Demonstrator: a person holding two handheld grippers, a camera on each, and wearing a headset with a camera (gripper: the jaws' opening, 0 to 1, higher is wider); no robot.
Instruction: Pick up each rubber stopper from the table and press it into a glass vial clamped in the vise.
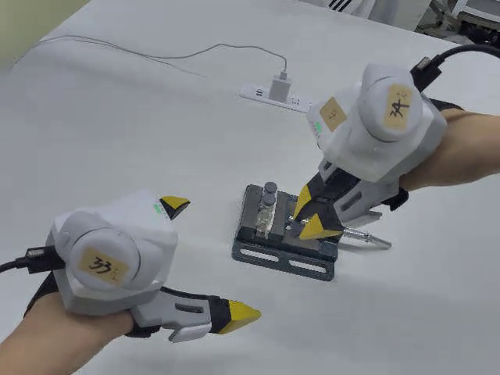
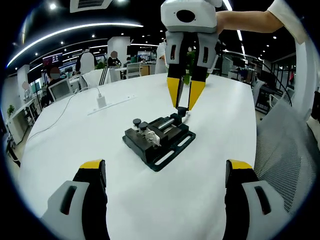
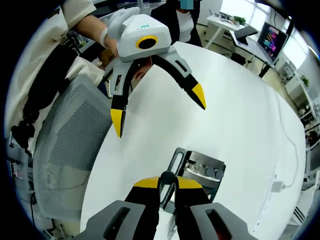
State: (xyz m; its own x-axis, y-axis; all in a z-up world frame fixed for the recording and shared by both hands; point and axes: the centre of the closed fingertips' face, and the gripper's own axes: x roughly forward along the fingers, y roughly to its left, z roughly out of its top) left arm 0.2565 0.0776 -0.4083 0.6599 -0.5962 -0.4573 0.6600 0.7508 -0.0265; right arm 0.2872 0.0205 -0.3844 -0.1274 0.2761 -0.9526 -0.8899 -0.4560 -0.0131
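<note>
A small black vise [image 1: 266,251] [image 2: 165,145] [image 3: 184,159] stands mid-table. Two glass vials [image 1: 268,205] [image 2: 141,126] are clamped upright in it, each with a dark stopper on top. My right gripper [image 1: 310,219] [image 2: 183,100] [image 3: 167,182] reaches down over the vise's near end, its jaws shut on a small dark rubber stopper [image 3: 167,178] [image 2: 182,107]. It hangs just above the vise body, beside the vials. My left gripper [image 1: 205,258] [image 2: 165,167] [image 3: 159,109] hovers over bare table to the left of the vise, open wide and holding nothing.
The vise's metal handle [image 1: 367,238] sticks out to the right. A white power strip with a charger [image 1: 275,92] [image 2: 102,102] and its cable lie at the far side. A grey mesh chair [image 2: 287,145] [image 3: 65,145] stands by the table's edge.
</note>
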